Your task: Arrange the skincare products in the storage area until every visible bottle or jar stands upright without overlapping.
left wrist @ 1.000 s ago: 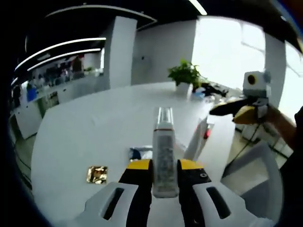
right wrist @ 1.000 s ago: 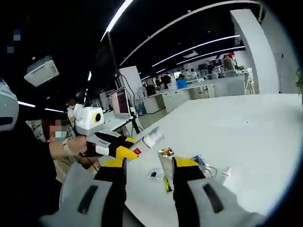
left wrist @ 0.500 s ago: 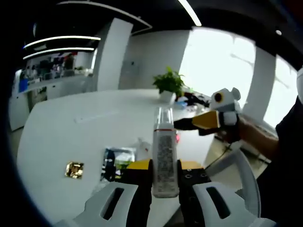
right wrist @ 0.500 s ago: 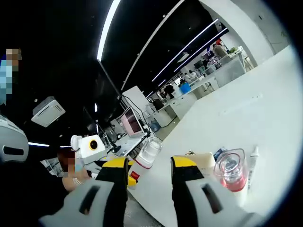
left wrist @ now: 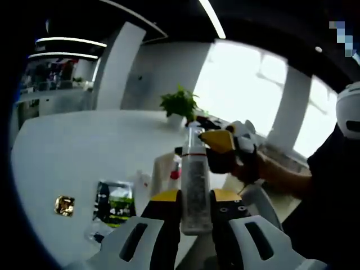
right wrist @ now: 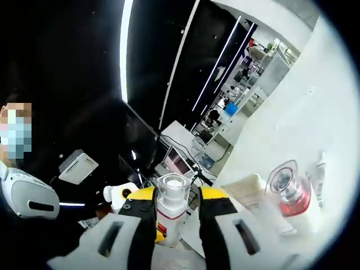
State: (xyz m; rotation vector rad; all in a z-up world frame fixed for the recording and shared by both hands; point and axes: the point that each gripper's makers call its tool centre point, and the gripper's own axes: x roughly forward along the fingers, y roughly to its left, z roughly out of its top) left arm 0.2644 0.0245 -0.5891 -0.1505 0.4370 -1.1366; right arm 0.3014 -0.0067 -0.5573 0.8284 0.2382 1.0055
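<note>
My left gripper (left wrist: 196, 198) is shut on a tall white bottle (left wrist: 195, 174) with a clear cap and holds it upright above the white table (left wrist: 67, 146). The right gripper (left wrist: 220, 149) comes in from the right, with its yellow tips at the bottle's top. In the right gripper view the same bottle (right wrist: 171, 205) stands between the jaws of my right gripper (right wrist: 177, 197), which stay open around its clear cap. A pink-based bottle with a clear cap (right wrist: 289, 191) stands on the table (right wrist: 315, 112) beside a white tube (right wrist: 253, 194).
On the table lie a green and black sachet (left wrist: 115, 199), a small gold packet (left wrist: 64, 205) and a white tube (left wrist: 164, 171). A potted plant (left wrist: 179, 104) stands at the far edge. A person's arm (left wrist: 287, 177) reaches in from the right.
The right gripper has closed in on the bottle held by the left gripper, and its jaws now stand around the cap. The left gripper keeps its hold. Both views have swung.
</note>
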